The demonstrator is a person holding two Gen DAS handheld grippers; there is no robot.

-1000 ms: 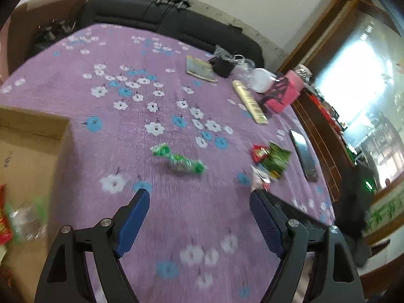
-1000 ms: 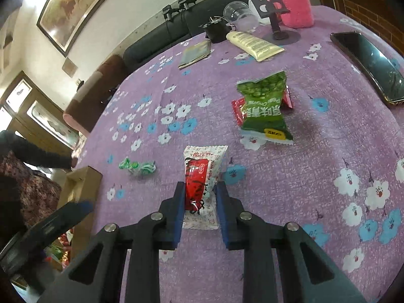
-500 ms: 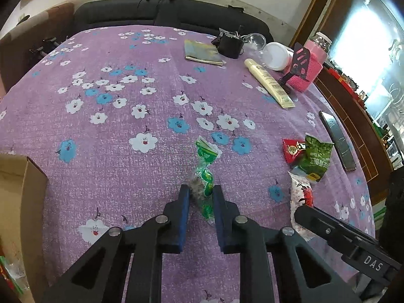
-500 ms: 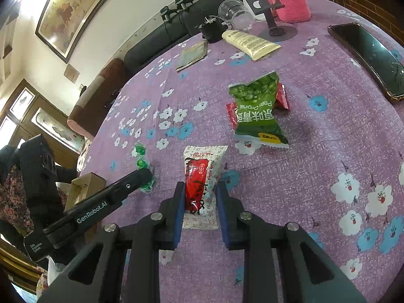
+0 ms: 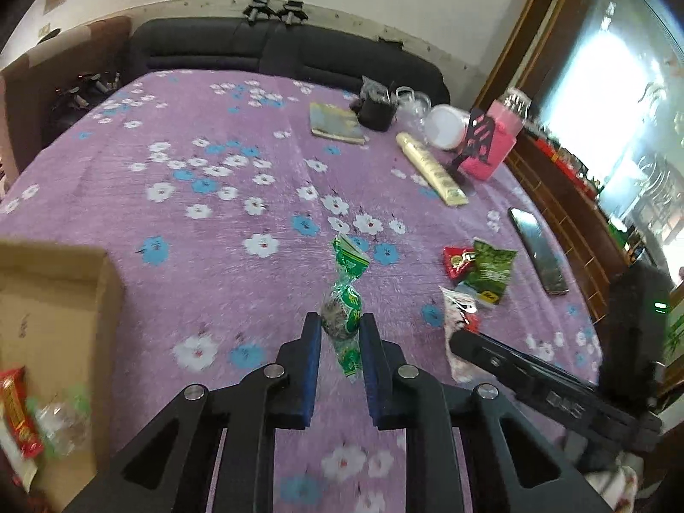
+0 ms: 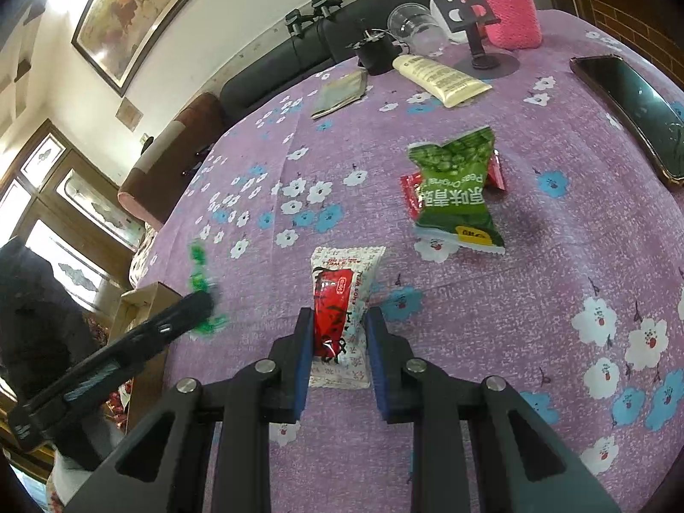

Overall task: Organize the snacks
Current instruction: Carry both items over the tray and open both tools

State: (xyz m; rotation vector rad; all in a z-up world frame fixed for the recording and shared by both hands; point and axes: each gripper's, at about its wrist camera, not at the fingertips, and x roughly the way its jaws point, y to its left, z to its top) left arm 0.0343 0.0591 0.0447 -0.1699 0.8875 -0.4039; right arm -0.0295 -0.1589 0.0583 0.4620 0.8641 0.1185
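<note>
My left gripper (image 5: 340, 327) is shut on a green twist-wrapped candy (image 5: 344, 312), held upright just above the purple flowered cloth (image 5: 205, 256). In the right wrist view that same green candy (image 6: 201, 282) shows blurred at the tip of the left gripper's dark arm. My right gripper (image 6: 337, 329) is shut on a white and red snack packet (image 6: 342, 299) that lies on the cloth. A green pea packet (image 6: 453, 196) lies farther off on top of a red packet (image 6: 410, 196). The cardboard box (image 5: 55, 312) at the left holds a red wrapper (image 5: 17, 410) and other snacks.
At the far side of the table stand a pink knitted cover (image 5: 491, 145), a black phone stand (image 6: 466, 4), a clear cup (image 6: 414, 25), a cream tube (image 5: 431, 171), a small booklet (image 5: 337, 124) and a black pot (image 5: 376, 107). A phone (image 6: 637, 107) lies at the right edge. A dark sofa (image 5: 278, 55) is behind.
The left gripper went from wide open to shut on the green candy, stood it upright and lifted it a little. The right gripper has kept still on the white and red packet.
</note>
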